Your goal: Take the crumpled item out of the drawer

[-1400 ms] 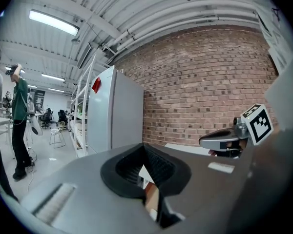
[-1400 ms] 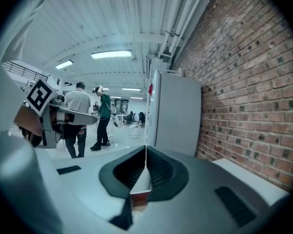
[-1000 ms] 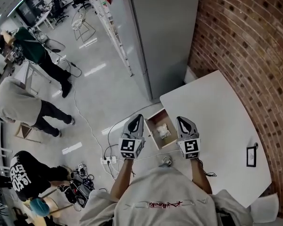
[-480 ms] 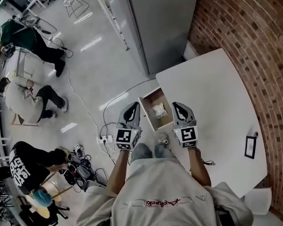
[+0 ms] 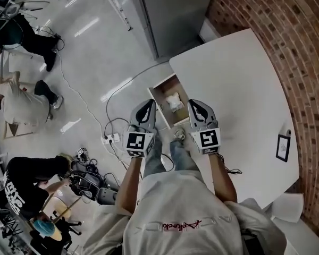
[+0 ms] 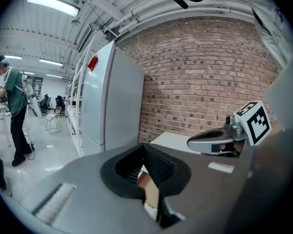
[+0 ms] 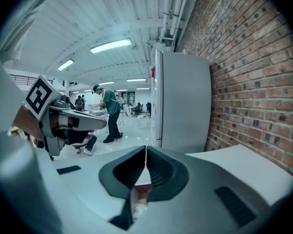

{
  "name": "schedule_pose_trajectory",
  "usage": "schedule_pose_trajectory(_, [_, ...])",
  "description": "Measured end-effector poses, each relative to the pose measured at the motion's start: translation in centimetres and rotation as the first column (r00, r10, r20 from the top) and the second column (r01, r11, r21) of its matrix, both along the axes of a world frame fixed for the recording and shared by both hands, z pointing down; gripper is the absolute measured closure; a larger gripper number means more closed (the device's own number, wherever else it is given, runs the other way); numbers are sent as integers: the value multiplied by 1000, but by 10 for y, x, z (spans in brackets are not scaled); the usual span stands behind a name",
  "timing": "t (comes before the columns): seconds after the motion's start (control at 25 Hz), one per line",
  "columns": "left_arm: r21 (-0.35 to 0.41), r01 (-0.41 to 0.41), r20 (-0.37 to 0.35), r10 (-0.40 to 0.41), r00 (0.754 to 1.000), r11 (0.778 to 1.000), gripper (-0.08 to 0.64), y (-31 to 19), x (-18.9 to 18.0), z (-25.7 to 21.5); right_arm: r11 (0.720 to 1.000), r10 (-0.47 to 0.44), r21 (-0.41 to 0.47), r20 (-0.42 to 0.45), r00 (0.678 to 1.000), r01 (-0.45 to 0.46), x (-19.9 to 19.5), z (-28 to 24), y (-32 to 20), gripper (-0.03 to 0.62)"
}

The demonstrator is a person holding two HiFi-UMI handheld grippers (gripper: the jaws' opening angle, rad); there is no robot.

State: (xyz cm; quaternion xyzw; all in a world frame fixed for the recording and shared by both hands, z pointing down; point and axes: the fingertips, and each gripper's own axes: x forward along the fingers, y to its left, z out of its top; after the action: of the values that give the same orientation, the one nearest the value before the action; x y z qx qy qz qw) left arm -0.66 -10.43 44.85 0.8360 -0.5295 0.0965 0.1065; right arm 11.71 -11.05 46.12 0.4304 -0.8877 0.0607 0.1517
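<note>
An open wooden drawer (image 5: 155, 96) sticks out from the left edge of the white table (image 5: 239, 84). A crumpled white item (image 5: 174, 101) lies inside it. My left gripper (image 5: 149, 104) hovers at the drawer's left side and my right gripper (image 5: 193, 104) at its right side, both above it and apart from the item. In the left gripper view the left gripper's (image 6: 144, 146) jaws meet at the tip with nothing between them. The right gripper's (image 7: 146, 147) jaws are likewise pressed together and empty.
A tall grey cabinet (image 5: 175, 9) stands beyond the drawer, against a brick wall (image 5: 303, 47). A cable and power strip (image 5: 110, 138) lie on the floor to the left, where several people work. A small dark frame (image 5: 282, 147) rests on the table's right edge.
Both grippers have sunk lower, staying on either side of the drawer with jaws still shut. The head view has shifted, so the drawer and table sit higher in the picture.
</note>
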Motion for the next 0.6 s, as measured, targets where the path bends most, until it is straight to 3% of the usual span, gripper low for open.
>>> schedule_pose_trajectory(0.6, [-141,-90,-66,81,994,986,569,-11,-51,90,992,82,-92,-76,994,-89,-52,69,-5,578])
